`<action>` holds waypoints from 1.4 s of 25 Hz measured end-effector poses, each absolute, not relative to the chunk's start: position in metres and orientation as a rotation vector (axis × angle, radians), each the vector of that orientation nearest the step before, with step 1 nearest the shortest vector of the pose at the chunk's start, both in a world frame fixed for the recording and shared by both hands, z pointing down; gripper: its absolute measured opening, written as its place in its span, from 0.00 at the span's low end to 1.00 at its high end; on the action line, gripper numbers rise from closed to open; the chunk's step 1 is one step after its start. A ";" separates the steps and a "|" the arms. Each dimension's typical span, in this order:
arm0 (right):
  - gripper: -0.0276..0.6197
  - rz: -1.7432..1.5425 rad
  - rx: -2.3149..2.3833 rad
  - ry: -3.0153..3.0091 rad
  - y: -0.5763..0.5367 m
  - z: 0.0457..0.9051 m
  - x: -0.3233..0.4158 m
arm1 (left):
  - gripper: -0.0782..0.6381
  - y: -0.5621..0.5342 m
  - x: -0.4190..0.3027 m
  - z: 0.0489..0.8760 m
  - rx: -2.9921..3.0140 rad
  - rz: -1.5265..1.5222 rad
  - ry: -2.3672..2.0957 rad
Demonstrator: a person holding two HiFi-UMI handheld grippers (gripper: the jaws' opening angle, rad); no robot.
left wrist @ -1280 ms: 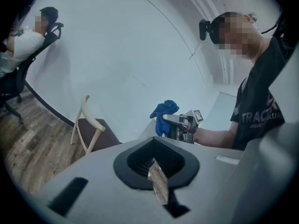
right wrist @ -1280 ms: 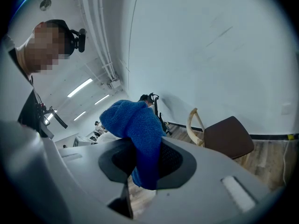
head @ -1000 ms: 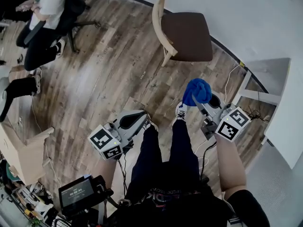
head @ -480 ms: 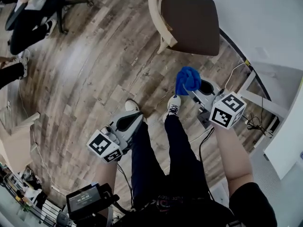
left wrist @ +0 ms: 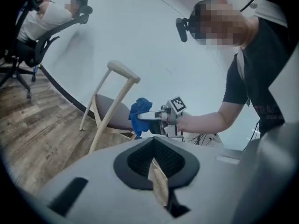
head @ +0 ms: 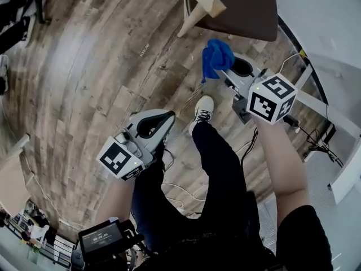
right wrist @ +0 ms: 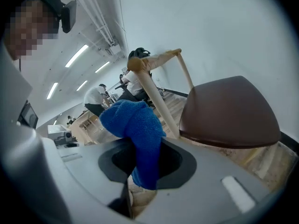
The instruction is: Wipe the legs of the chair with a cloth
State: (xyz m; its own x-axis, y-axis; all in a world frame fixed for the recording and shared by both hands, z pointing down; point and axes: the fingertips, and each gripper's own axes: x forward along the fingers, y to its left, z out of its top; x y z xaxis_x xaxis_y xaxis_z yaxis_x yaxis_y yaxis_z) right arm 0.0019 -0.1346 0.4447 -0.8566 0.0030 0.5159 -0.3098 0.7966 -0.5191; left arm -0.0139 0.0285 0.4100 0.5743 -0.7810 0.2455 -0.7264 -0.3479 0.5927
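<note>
The right claw (head: pixel 224 71) was clenched on a bunched blue cloth (head: pixel 216 55). It held the cloth just beside the edge of the chair (head: pixel 248 7), near a pale wooden leg (head: pixel 194 18); whether cloth and leg touched could not be told. The left claw (head: pixel 168 117) hung over the wooden floor (head: pixel 84 66), well apart from the chair, its jaws pressed together with nothing between them. The person's shoe (head: pixel 202 108) stood between the two claws.

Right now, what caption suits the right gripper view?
Right gripper clamps a blue cloth near the brown-seated wooden chair.
</note>
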 end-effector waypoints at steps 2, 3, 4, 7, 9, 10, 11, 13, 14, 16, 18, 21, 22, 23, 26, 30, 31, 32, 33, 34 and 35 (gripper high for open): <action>0.19 0.803 0.247 -2.480 -0.140 0.474 -0.005 | 0.11 0.028 -0.022 0.432 2.169 -0.081 -1.196; 0.19 0.781 0.249 -2.481 -0.143 0.488 -0.009 | 0.11 0.028 -0.027 0.443 2.178 -0.078 -1.198; 0.19 0.757 0.249 -2.481 -0.146 0.502 -0.014 | 0.11 0.028 -0.030 0.456 2.184 -0.077 -1.195; 0.19 0.704 0.272 -2.486 -0.160 0.539 -0.023 | 0.11 0.029 -0.035 0.496 2.200 -0.085 -1.168; 0.19 0.699 0.293 -2.498 -0.170 0.561 -0.030 | 0.11 0.030 -0.038 0.523 2.209 -0.081 -1.131; 0.19 0.702 0.298 -2.506 -0.175 0.572 -0.035 | 0.11 0.029 -0.040 0.533 2.211 -0.090 -1.107; 0.19 0.705 0.298 -2.513 -0.179 0.583 -0.040 | 0.11 0.027 -0.042 0.542 2.211 -0.108 -1.080; 0.19 0.704 0.291 -2.521 -0.187 0.603 -0.046 | 0.11 0.025 -0.043 0.557 2.211 -0.148 -1.018; 0.19 0.700 0.283 -2.528 -0.189 0.613 -0.049 | 0.11 0.025 -0.042 0.564 2.210 -0.160 -0.985; 0.19 0.669 0.256 -2.551 -0.193 0.628 -0.053 | 0.11 0.020 -0.044 0.577 2.217 -0.173 -0.927; 0.19 0.600 0.226 -2.581 -0.197 0.639 -0.059 | 0.11 0.006 -0.051 0.585 2.243 -0.177 -0.901; 0.19 0.513 0.202 -2.617 -0.198 0.656 -0.063 | 0.11 -0.011 -0.064 0.592 2.315 -0.127 -0.919; 0.19 0.504 0.195 -2.621 -0.197 0.663 -0.062 | 0.11 -0.013 -0.064 0.595 2.343 -0.097 -0.922; 0.19 0.503 0.189 -2.624 -0.195 0.671 -0.059 | 0.11 -0.014 -0.062 0.597 2.368 -0.069 -0.919; 0.19 0.507 0.192 -2.641 -0.198 0.699 -0.051 | 0.11 -0.017 -0.059 0.605 2.416 -0.033 -0.891; 0.19 0.582 0.196 -2.650 -0.205 0.741 -0.047 | 0.11 -0.019 -0.061 0.611 2.412 -0.028 -0.877; 0.19 0.595 0.195 -2.647 -0.208 0.751 -0.048 | 0.11 -0.022 -0.066 0.610 2.407 -0.032 -0.894; 0.19 0.602 0.194 -2.641 -0.210 0.761 -0.050 | 0.11 -0.026 -0.072 0.609 2.397 -0.043 -0.918; 0.19 0.604 0.193 -2.633 -0.211 0.770 -0.052 | 0.11 -0.030 -0.079 0.608 2.381 -0.062 -0.944; 0.19 0.605 0.194 -2.623 -0.212 0.780 -0.054 | 0.11 -0.032 -0.085 0.607 2.359 -0.089 -0.970; 0.19 0.611 0.195 -2.612 -0.213 0.789 -0.056 | 0.11 -0.033 -0.090 0.607 2.335 -0.115 -0.989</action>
State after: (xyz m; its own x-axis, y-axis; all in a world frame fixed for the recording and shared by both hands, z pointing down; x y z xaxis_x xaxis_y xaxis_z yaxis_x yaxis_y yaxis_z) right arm -0.0564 -0.2134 0.7890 -0.8897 -0.0344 0.4552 -0.2326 0.8922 -0.3872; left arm -0.0901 -0.0334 0.6072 0.7193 -0.6794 0.1449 -0.6279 -0.5466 0.5541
